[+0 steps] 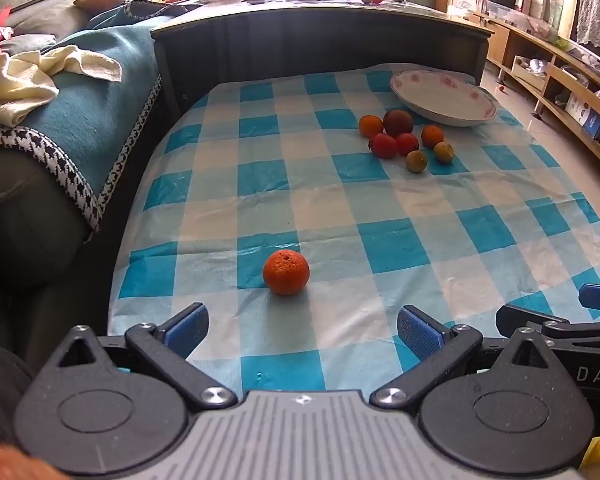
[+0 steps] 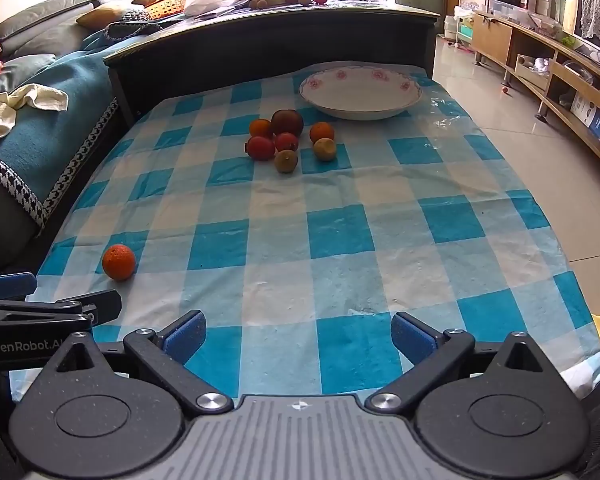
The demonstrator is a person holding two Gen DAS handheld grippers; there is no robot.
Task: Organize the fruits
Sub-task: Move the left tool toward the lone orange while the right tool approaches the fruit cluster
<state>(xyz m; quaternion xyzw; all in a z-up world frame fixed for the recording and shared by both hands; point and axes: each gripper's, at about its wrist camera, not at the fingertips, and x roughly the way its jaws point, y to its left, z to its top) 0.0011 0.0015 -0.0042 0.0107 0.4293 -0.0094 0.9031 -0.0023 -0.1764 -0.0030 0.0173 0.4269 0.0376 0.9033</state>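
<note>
Left gripper point(image 1: 302, 332): black linkage arms, blue textured pads point(image 1: 418, 334), silver screws, grey ribbed housing.
Right gripper point(image 2: 298, 336): same black arms, blue pads point(image 2: 184, 334), silver pivot screws, round black side discs.
Markings: white "GenRobot.AI" lettering on the left body; "DAS" on the right.

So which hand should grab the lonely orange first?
The left gripper. The lone orange sits right ahead of its open fingers, while from the right gripper it lies far off to the left side.
</note>
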